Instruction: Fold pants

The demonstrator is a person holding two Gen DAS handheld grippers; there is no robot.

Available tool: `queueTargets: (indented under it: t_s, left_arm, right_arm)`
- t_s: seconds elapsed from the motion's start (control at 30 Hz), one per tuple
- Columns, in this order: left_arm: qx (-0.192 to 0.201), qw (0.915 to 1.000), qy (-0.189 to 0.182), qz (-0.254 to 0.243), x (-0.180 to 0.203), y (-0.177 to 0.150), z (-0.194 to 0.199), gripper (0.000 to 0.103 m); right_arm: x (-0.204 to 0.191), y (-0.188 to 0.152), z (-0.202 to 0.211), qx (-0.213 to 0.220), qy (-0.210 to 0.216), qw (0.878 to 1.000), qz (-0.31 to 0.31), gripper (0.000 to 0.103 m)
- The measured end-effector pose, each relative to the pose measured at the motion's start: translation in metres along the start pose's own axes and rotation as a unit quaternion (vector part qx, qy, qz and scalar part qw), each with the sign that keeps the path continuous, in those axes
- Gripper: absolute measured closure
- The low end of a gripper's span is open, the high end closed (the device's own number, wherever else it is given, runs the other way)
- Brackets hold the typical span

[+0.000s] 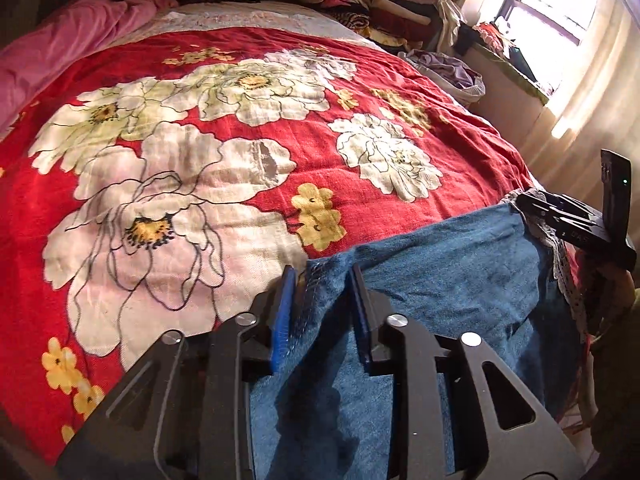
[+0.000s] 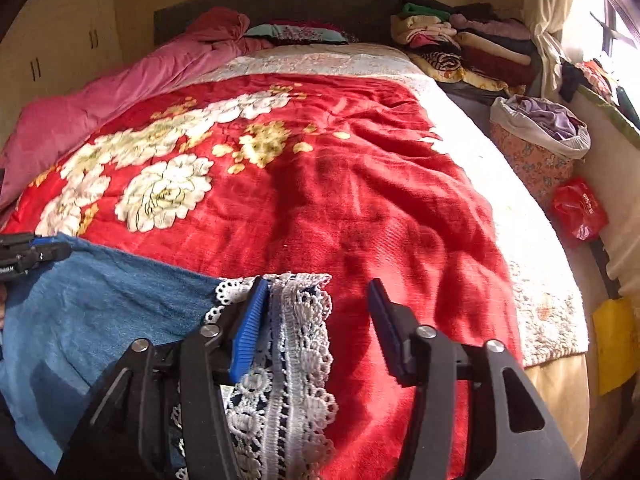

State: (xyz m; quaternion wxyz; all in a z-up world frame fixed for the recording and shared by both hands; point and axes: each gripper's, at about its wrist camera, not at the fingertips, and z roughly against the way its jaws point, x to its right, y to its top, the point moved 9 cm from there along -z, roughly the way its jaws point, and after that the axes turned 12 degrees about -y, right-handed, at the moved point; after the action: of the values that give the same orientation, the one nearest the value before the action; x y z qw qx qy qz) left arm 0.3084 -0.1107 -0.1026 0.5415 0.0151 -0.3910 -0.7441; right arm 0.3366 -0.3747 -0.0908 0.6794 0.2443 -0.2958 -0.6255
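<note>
Blue denim pants [image 1: 440,280] with a white lace trim [image 2: 296,340] lie on the near end of the bed. My left gripper [image 1: 322,308] is open, and the pants' left corner sits loosely between its blue pads. My right gripper [image 2: 318,320] is open too: the lace edge rests against its left pad [image 2: 250,324], with a wide gap to the other pad. In the left wrist view the right gripper [image 1: 560,220] shows at the pants' right corner. In the right wrist view the left gripper [image 2: 32,252] shows at the denim [image 2: 100,300] far left.
A red flowered blanket [image 1: 240,152] covers the bed. A pink duvet [image 2: 100,100] lies along its left side. Folded clothes [image 2: 460,44] are stacked at the head on the right. A fabric laundry basket [image 2: 536,148] and a red bag [image 2: 580,208] stand beside the bed's right edge.
</note>
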Motion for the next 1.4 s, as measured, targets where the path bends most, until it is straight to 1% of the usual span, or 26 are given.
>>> queueTargets:
  t_s: [0.03, 0.07, 0.13, 0.2, 0.23, 0.27, 0.33, 0.43, 0.5, 0.53, 0.57, 0.63, 0.67, 0.7, 0.77, 0.87, 0.93, 1.0, 1.07, 1.13, 1.2, 1.23, 1.27, 1.3, 1.4]
  left_arm:
    - [0.006, 1.0, 0.004, 0.002, 0.0, 0.0, 0.01, 0.062]
    - [0.011, 0.9998, 0.013, 0.005, 0.0, -0.003, 0.022, 0.059]
    - [0.026, 0.9992, 0.031, 0.006, 0.002, -0.009, 0.047, 0.049]
    - [0.05, 0.9982, 0.027, 0.018, 0.005, -0.022, 0.077, 0.043]
    - [0.061, 0.9976, 0.022, 0.025, 0.007, -0.032, 0.091, 0.041]
    - [0.064, 0.9972, 0.024, 0.03, 0.009, -0.042, 0.102, 0.041]
    - [0.069, 0.9971, 0.02, 0.025, 0.016, -0.068, 0.124, 0.04]
    - [0.057, 0.9977, 0.024, 0.028, 0.018, -0.108, 0.14, 0.039]
    - [0.043, 0.9972, 0.052, 0.032, 0.009, -0.132, 0.146, 0.039]
    - [0.04, 0.9967, 0.066, 0.026, 0.007, -0.14, 0.148, 0.038]
    - [0.038, 0.9953, 0.086, 0.022, 0.002, -0.144, 0.15, 0.038]
    - [0.035, 0.9929, 0.111, 0.024, -0.007, -0.147, 0.15, 0.036]
    - [0.034, 0.9927, 0.113, 0.027, -0.009, -0.147, 0.148, 0.036]
    - [0.033, 0.9922, 0.117, 0.026, -0.011, -0.148, 0.146, 0.036]
    - [0.031, 0.9911, 0.128, 0.018, -0.013, -0.149, 0.143, 0.036]
    - [0.038, 0.9918, 0.119, 0.025, -0.017, -0.148, 0.147, 0.036]
    - [0.044, 0.9923, 0.111, 0.033, -0.02, -0.147, 0.149, 0.036]
    - [0.044, 0.9928, 0.103, 0.041, -0.022, -0.148, 0.148, 0.036]
    - [0.045, 0.9928, 0.104, 0.039, -0.022, -0.148, 0.148, 0.036]
    - [0.047, 0.993, 0.101, 0.039, -0.021, -0.148, 0.148, 0.036]
    - [0.055, 0.9934, 0.09, 0.045, -0.02, -0.147, 0.153, 0.036]
    - [0.06, 0.9932, 0.087, 0.047, -0.017, -0.146, 0.158, 0.036]
    - [0.067, 0.993, 0.086, 0.044, -0.014, -0.145, 0.167, 0.036]
    - [0.081, 0.9921, 0.089, 0.035, -0.009, -0.142, 0.179, 0.036]
    - [0.123, 0.983, 0.133, 0.028, -0.013, -0.134, 0.218, 0.025]
  right_arm:
    - [0.006, 0.003, 0.014, 0.015, 0.005, 1.0, -0.014, 0.051]
    - [0.014, 0.003, 0.032, 0.032, 0.005, 0.999, -0.028, 0.051]
    - [0.022, -0.006, 0.064, 0.048, 0.02, 0.998, -0.045, 0.051]
    - [0.028, -0.026, 0.092, 0.05, 0.037, 0.996, -0.066, 0.045]
    - [0.029, -0.041, 0.103, 0.042, 0.046, 0.995, -0.074, 0.044]
    - [0.028, -0.056, 0.111, 0.033, 0.052, 0.995, -0.076, 0.044]
    - [0.025, -0.087, 0.123, 0.014, 0.058, 0.995, -0.076, 0.044]
    - [0.019, -0.121, 0.125, -0.02, 0.073, 0.993, -0.087, 0.044]
    - [0.015, -0.13, 0.118, -0.036, 0.073, 0.993, -0.087, 0.044]
    - [0.015, -0.132, 0.114, -0.04, 0.07, 0.993, -0.089, 0.044]
    - [0.014, -0.133, 0.111, -0.044, 0.077, 0.991, -0.098, 0.045]
    - [0.007, -0.134, 0.103, -0.06, 0.105, 0.987, -0.108, 0.056]
    - [0.003, -0.135, 0.099, -0.069, 0.113, 0.985, -0.108, 0.065]
    - [-0.002, -0.137, 0.096, -0.075, 0.113, 0.986, -0.1, 0.072]
    - [-0.01, -0.135, 0.099, -0.072, 0.106, 0.989, -0.075, 0.082]
    - [0.0, -0.127, 0.114, -0.054, 0.065, 0.995, -0.053, 0.086]
    - [0.011, -0.128, 0.114, -0.055, 0.033, 0.997, -0.036, 0.087]
    - [0.011, -0.137, 0.101, -0.078, 0.035, 0.996, -0.038, 0.087]
    - [0.008, -0.144, 0.094, -0.077, 0.028, 0.996, -0.032, 0.084]
    - [0.011, -0.144, 0.094, -0.075, 0.031, 0.996, -0.043, 0.082]
    - [0.02, -0.142, 0.099, -0.077, 0.035, 0.994, -0.065, 0.067]
    - [0.025, -0.139, 0.104, -0.074, 0.028, 0.994, -0.071, 0.061]
    - [0.031, -0.135, 0.112, -0.062, 0.014, 0.995, -0.075, 0.051]
    - [0.036, -0.129, 0.121, -0.046, 0.001, 0.996, -0.078, 0.049]
    - [0.036, -0.113, 0.146, -0.007, 0.0, 0.997, -0.08, 0.049]
